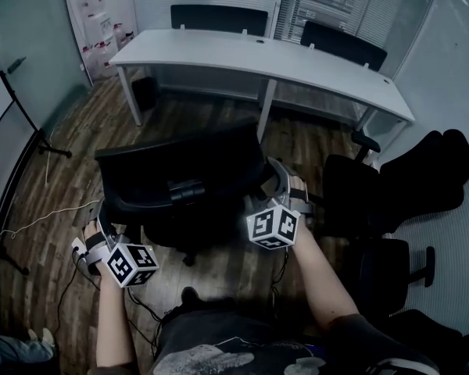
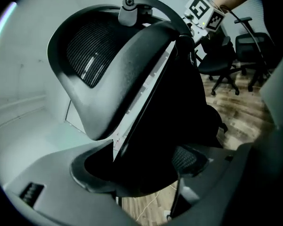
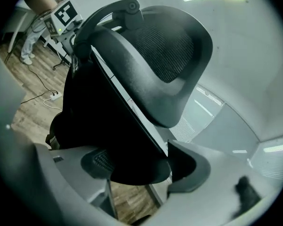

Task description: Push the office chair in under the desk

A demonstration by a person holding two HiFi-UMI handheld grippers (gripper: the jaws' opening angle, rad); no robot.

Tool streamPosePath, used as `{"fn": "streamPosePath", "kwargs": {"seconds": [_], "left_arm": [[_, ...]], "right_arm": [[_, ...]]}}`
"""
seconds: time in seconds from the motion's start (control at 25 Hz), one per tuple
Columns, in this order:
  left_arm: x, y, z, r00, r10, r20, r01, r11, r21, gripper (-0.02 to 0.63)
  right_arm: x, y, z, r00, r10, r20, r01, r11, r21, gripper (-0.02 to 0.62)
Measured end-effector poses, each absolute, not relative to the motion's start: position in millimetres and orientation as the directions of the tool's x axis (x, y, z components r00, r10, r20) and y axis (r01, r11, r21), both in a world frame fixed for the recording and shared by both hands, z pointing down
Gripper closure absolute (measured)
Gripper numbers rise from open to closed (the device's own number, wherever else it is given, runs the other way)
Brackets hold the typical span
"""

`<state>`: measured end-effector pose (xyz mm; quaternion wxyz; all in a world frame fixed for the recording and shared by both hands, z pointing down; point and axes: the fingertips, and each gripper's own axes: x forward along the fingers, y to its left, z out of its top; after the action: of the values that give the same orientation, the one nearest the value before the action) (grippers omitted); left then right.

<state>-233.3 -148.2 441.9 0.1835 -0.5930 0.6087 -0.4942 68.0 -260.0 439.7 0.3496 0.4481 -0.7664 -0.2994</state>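
Observation:
A black office chair [image 1: 180, 174] stands on the wood floor, its back toward me, about a chair's length in front of the long white desk [image 1: 250, 53]. My left gripper [image 1: 108, 213] is at the left edge of the chair back and my right gripper [image 1: 280, 180] at the right edge. In the left gripper view the jaws [image 2: 141, 166] stand wide, with the dark back edge [image 2: 170, 102] between them and the mesh headrest [image 2: 104, 65] above. The right gripper view matches: wide jaws [image 3: 141, 166] straddle the back edge [image 3: 99, 112] below the headrest [image 3: 165, 60]. I see neither gripper's pads pressing.
Two more black chairs [image 1: 359, 194] [image 1: 391, 272] stand close on the right. Two chairs [image 1: 219, 16] [image 1: 344, 44] sit behind the desk. A stand's legs [image 1: 31, 123] and loose cables [image 1: 39, 221] lie at the left. A dark box [image 1: 144, 92] sits under the desk's left end.

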Motion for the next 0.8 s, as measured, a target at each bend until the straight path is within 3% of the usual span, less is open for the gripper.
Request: {"fn": "streamPosePath", "kwargs": {"seconds": [0.04, 0.12, 0.44, 0.8], "left_arm": [[-234.5, -150.1, 439.3, -0.227, -0.908, 0.352, -0.545, -0.181, -0.819, 0.236], [-237.5, -152.7, 434.9, -0.224, -0.913, 0.342, -0.533, -0.179, -0.827, 0.312], [-242.2, -163.9, 438.9, -0.195, -0.899, 0.392, -0.498, -0.254, -0.829, 0.324], [-272.5, -202.9, 453.2, -0.171, -0.910, 0.377, -0.454, -0.267, -0.850, 0.343]], "right_arm": [[67.3, -262.5, 439.1, -0.344, -0.902, 0.262, -0.476, 0.408, 0.779, 0.293], [66.6, -266.4, 437.3, -0.329, -0.911, 0.251, -0.471, 0.388, 0.792, 0.293], [63.9, -270.9, 438.4, -0.333, -0.920, 0.208, -0.483, 0.356, 0.800, 0.295], [40.0, -291.2, 453.0, -0.265, -0.926, 0.268, -0.461, 0.366, 0.808, 0.298]]}}
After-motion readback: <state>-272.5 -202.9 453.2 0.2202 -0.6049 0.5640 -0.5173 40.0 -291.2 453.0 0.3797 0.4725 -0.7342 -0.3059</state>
